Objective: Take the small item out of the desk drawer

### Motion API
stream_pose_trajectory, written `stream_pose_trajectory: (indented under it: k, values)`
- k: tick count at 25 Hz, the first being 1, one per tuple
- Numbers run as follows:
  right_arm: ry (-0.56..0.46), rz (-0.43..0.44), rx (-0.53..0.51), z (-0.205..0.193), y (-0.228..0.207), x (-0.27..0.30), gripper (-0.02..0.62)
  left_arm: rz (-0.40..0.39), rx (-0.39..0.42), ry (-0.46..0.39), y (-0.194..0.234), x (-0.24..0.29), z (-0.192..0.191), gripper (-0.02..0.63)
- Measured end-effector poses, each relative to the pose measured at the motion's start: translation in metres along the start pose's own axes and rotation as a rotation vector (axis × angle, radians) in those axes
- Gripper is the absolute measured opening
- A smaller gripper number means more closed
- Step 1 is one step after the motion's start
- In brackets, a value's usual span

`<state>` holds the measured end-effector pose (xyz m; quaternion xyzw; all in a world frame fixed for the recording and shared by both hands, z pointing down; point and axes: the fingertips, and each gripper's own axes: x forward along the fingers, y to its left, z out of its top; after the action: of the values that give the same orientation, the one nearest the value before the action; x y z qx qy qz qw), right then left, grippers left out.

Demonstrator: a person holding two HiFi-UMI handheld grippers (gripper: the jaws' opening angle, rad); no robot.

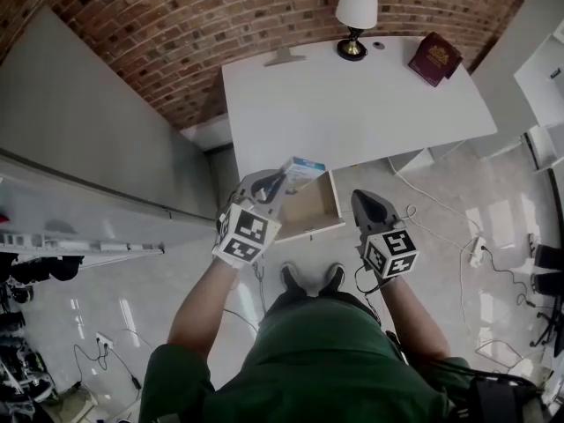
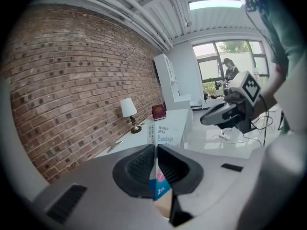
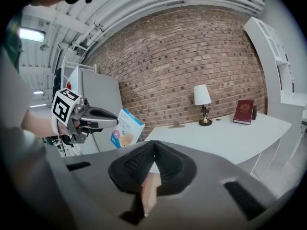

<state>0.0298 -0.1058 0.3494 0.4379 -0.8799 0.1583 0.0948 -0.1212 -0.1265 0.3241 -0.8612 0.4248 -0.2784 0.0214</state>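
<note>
In the head view, the left gripper (image 1: 278,183) holds a small box (image 1: 302,171) just above the open drawer (image 1: 314,210) at the front of the white desk (image 1: 352,104). The right gripper (image 1: 362,198) hangs just to the right of the drawer. A lamp (image 1: 356,14) and a red book (image 1: 434,58) stand at the desk's far edge.

In the left gripper view, the fingers (image 2: 144,164) are clamped narrowly on the box's (image 2: 164,134) thin edge.

In the right gripper view, the fingers (image 3: 139,162) are pressed together with nothing gripped. The box (image 3: 126,128) is up in the air to the left, clear of the desk (image 3: 225,135).
</note>
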Motion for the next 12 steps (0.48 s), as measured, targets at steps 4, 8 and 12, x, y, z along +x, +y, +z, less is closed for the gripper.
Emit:
stream_pose_trajectory:
  k: [4, 8, 12]
  values:
    - [0.008, 0.016, -0.011, 0.005, 0.003, 0.004, 0.003, 0.013, -0.005, -0.032, 0.008, -0.012, 0.022, 0.025]
    - [-0.027, 0.022, -0.051, 0.016, 0.007, 0.004, 0.003, 0.023, -0.002, -0.055, 0.013, -0.020, 0.036, 0.025]
    - [-0.066, 0.023, -0.056, 0.030, 0.007, 0.001, 0.003, 0.031, 0.024, -0.070, 0.016, -0.027, 0.049, 0.025]
